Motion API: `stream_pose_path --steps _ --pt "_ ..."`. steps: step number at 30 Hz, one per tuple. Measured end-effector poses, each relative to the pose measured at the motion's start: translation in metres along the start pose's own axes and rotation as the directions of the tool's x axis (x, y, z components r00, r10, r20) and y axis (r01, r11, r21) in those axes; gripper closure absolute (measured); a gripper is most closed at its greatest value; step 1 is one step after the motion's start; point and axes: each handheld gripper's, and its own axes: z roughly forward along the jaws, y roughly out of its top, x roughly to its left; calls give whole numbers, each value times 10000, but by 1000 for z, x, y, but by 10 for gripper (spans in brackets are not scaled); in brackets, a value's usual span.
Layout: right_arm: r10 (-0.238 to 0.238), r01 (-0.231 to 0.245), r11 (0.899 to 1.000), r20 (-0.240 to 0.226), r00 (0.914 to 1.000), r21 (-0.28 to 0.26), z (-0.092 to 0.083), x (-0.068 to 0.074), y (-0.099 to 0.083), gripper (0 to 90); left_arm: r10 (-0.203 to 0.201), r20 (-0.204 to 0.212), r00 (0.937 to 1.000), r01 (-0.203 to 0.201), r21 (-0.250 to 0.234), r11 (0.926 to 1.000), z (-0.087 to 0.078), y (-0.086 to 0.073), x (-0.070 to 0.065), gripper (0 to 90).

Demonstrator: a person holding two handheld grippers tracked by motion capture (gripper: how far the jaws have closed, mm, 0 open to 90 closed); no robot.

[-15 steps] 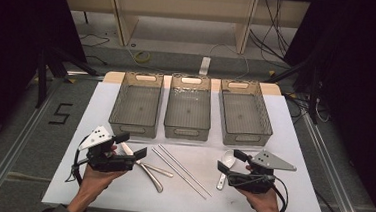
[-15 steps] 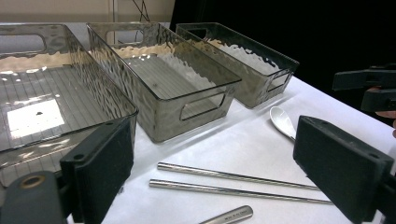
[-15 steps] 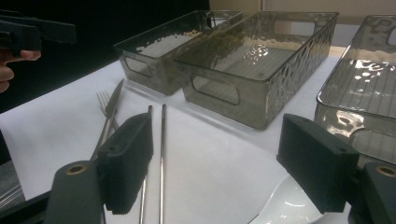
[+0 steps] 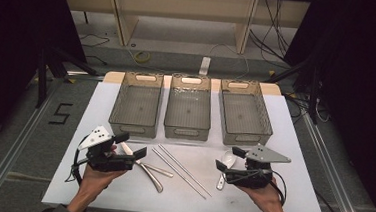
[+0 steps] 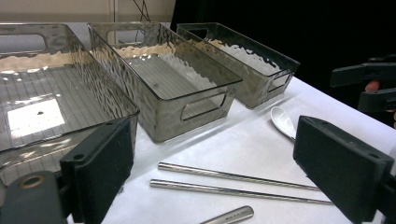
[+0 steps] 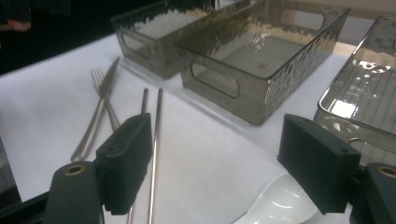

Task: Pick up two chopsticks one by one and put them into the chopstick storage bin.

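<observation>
Since a moment ago nothing has shifted: both left tongs (image 4: 134, 145) and right tongs (image 4: 228, 159) hang released above the white-covered bench (image 4: 290, 193), right nearest the white ceramic spoon (image 4: 227, 161).

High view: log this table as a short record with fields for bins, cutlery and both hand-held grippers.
bins: three clear bins in a row at the table's far side, nothing in them
chopsticks: metal pair lying side by side at centre
fork and knife: crossed beside the left hand-held gripper
spoon: white, by the right hand-held gripper
left hand-held gripper: open, holding nothing
right hand-held gripper: open, holding nothing
</observation>
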Motion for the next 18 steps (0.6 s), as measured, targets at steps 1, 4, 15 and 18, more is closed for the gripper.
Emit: stream_pose_path --steps 1,4,15,18 --pt "0 0 10000 0 10000 0 0 0 0 267 -17 -3 10000 17 -31 10000 0 0 0 117" --pt "-374 366 9981 137 9992 505 4 -1 5 268 -15 18 10000 15 -45 10000 0 0 0 116" --pt "-1217 1249 9527 -288 9922 2770 36 7 35 261 -123 -11 9999 123 -89 9999 -1 0 2 116" --pt "-1465 1551 9246 -510 9879 3479 49 11 42 261 -108 -14 9999 108 -88 9999 -1 1 3 115"
